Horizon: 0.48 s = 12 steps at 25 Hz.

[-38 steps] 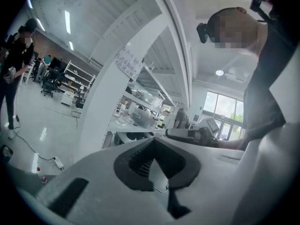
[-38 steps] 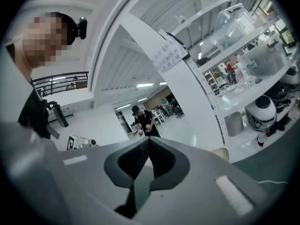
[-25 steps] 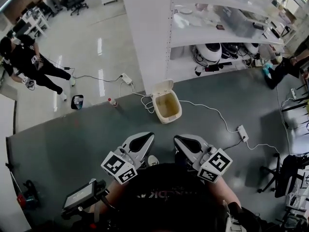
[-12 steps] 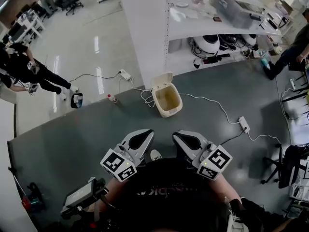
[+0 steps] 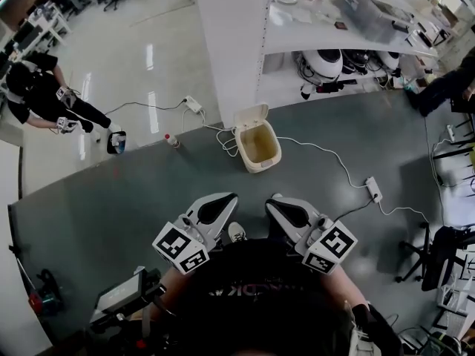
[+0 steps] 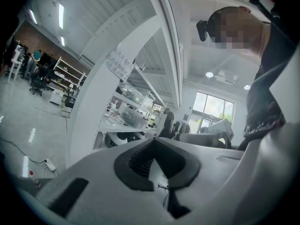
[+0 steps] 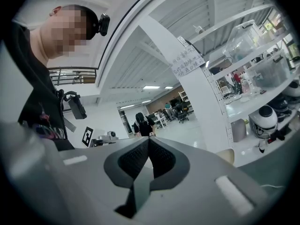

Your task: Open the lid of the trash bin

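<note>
A cream trash bin [image 5: 257, 145] stands on the grey floor ahead of me, its lid [image 5: 251, 115] tipped up at the back and the inside showing. My left gripper [image 5: 215, 208] and right gripper [image 5: 286, 212] are held side by side close to my chest, well short of the bin and not touching it. In the left gripper view the left gripper [image 6: 153, 145] has its jaws together with nothing between them. The right gripper view shows the right gripper [image 7: 148, 143] the same, shut and empty.
A white shelf rack [image 5: 334, 35] and a white pillar [image 5: 226, 43] rise behind the bin. White cables with power strips [image 5: 372, 189] [image 5: 194, 104] trail over the floor. A small bottle [image 5: 172, 139] stands to the left. A person [image 5: 44, 95] stands far left, an office chair [image 5: 427, 254] at the right.
Both grippers have stayed in place and shut. The bin's lid stands as before. The person at the far left has shifted a little.
</note>
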Motion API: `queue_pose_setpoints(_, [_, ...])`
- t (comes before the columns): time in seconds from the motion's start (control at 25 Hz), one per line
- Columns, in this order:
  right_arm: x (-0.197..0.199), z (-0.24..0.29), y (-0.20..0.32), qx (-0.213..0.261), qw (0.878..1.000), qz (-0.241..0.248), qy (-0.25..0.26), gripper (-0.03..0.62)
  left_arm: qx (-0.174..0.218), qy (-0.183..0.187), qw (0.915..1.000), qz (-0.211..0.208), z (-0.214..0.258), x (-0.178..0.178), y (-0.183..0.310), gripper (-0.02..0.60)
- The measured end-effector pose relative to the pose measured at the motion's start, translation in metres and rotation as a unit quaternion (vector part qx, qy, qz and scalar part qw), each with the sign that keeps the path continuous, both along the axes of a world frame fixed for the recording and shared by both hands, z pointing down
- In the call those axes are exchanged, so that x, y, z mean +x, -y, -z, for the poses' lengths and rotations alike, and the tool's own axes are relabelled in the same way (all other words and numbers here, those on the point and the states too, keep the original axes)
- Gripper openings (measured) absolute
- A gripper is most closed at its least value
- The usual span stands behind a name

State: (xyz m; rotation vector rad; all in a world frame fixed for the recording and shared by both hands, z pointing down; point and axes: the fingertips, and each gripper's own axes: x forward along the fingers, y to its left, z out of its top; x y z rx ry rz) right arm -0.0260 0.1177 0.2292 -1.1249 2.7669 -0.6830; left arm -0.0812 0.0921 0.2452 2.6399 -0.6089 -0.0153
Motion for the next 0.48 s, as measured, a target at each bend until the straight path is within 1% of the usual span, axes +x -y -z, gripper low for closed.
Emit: queue_pose_setpoints(0.48, [0.0040,-0.0040,0.0039,-0.008,1.000,-0.003,0.003,0.008,-0.002,0.006,1.0000,-0.007,-0.0022,0.0046,0.0018,0.002])
